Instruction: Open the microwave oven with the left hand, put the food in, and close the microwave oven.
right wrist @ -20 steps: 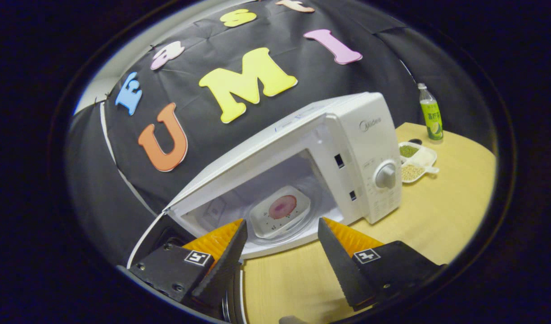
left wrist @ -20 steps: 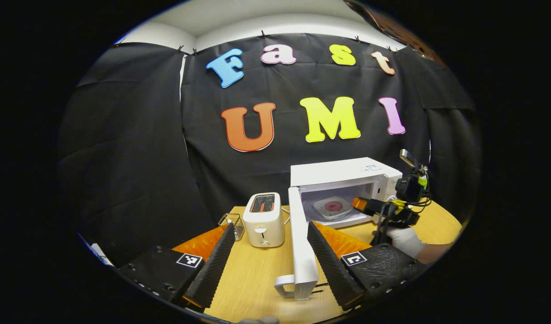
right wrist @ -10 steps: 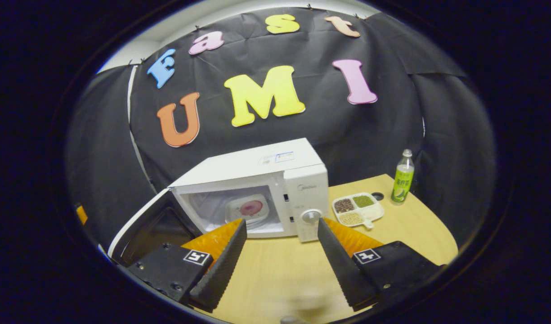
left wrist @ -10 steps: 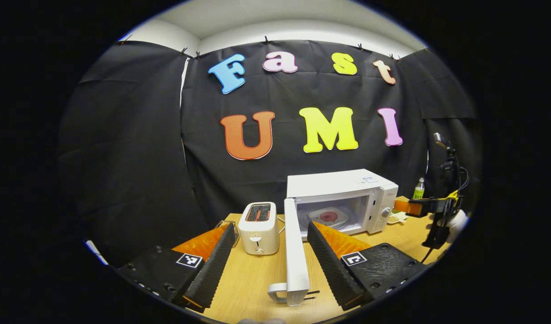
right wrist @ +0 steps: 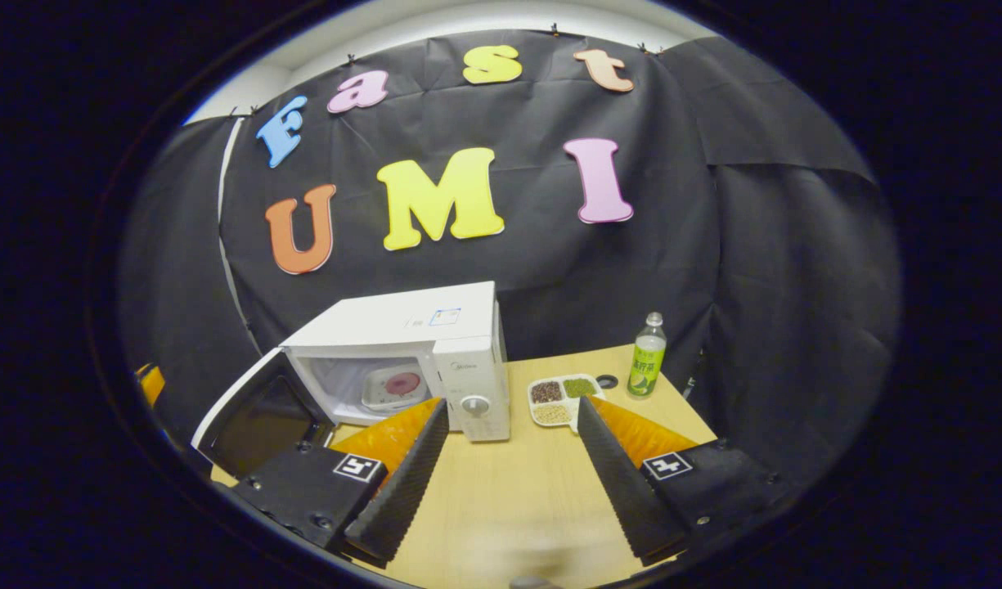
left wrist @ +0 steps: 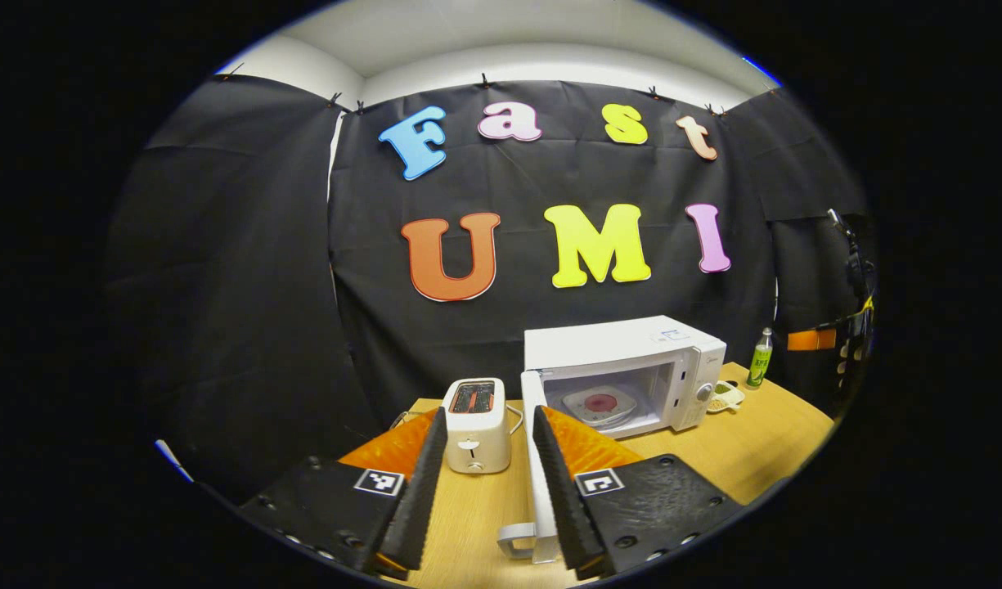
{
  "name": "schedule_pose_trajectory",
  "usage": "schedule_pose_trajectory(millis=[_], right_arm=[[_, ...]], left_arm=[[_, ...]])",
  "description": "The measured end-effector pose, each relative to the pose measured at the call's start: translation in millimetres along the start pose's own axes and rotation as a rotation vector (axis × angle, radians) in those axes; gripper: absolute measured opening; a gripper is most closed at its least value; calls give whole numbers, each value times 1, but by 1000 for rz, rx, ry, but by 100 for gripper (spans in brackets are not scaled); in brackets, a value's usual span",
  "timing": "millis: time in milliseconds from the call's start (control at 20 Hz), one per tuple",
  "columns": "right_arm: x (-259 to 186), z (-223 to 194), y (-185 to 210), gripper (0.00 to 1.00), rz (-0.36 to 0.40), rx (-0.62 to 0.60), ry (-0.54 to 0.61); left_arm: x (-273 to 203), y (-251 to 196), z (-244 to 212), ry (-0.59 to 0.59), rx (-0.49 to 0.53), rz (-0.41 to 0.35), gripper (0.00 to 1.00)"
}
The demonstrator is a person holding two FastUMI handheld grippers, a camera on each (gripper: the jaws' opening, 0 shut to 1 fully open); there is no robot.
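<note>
The white microwave [left wrist: 623, 360] stands on the wooden table with its door [left wrist: 536, 458] swung wide open, seen edge-on. Inside lies a white plate with a pink food piece [left wrist: 600, 402]. My left gripper [left wrist: 488, 499] is open; the door's handle [left wrist: 513, 540] sits low between its fingers, touched by neither, and the right finger overlaps the door's edge. In the right gripper view the microwave [right wrist: 411, 343], its open door [right wrist: 255, 413] and the plate [right wrist: 394, 384] lie ahead to the left. My right gripper [right wrist: 509, 483] is open and holds nothing, well back from the oven. It shows at the far right [left wrist: 828, 337].
A white toaster [left wrist: 476, 413] stands left of the door. Right of the microwave are a divided tray of beans [right wrist: 559, 393], a small dark ring [right wrist: 607, 380] and a green bottle [right wrist: 648, 356]. Bare tabletop [right wrist: 509, 507] lies under my right gripper.
My right gripper has drawn back and away from the microwave's opening, leaving the plate inside. My left gripper's fingers have narrowed around the door's handle end.
</note>
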State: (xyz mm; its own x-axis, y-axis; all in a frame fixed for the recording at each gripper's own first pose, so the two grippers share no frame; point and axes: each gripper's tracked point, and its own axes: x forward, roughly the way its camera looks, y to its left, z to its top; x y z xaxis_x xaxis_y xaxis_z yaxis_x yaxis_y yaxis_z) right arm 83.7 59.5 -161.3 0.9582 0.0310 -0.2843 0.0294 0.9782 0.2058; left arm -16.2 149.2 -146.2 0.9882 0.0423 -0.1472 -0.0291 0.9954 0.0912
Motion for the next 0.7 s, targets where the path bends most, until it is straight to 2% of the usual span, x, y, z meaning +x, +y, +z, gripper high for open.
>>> schedule_pose_trajectory(millis=[50, 100, 150, 250, 400, 550, 600, 700], right_arm=[[-2, 4, 0, 92, 8, 7, 0], [-5, 5, -1, 100, 11, 17, 3], [-6, 9, -2, 92, 12, 27, 1], [-9, 12, -4, 92, 12, 30, 2], [-11, 12, -7, 92, 11, 28, 18], [-16, 16, -11, 92, -1, 42, 25], [-18, 16, -12, 100, -6, 44, 26], [-23, 18, -15, 100, -12, 45, 19]], left_arm=[[-1, 7, -2, -10, 6, 14, 31], [0, 8, -6, -4, 1, 15, 17], [-3, 8, -13, 1, 1, 24, 10], [-3, 22, -21, -5, -2, 42, 0], [3, 41, -44, 17, 6, 73, 0], [6, 48, -83, 69, -35, 66, 0], [6, 51, -93, 83, -31, 72, 0], [6, 51, -119, 123, -37, 73, 0]])
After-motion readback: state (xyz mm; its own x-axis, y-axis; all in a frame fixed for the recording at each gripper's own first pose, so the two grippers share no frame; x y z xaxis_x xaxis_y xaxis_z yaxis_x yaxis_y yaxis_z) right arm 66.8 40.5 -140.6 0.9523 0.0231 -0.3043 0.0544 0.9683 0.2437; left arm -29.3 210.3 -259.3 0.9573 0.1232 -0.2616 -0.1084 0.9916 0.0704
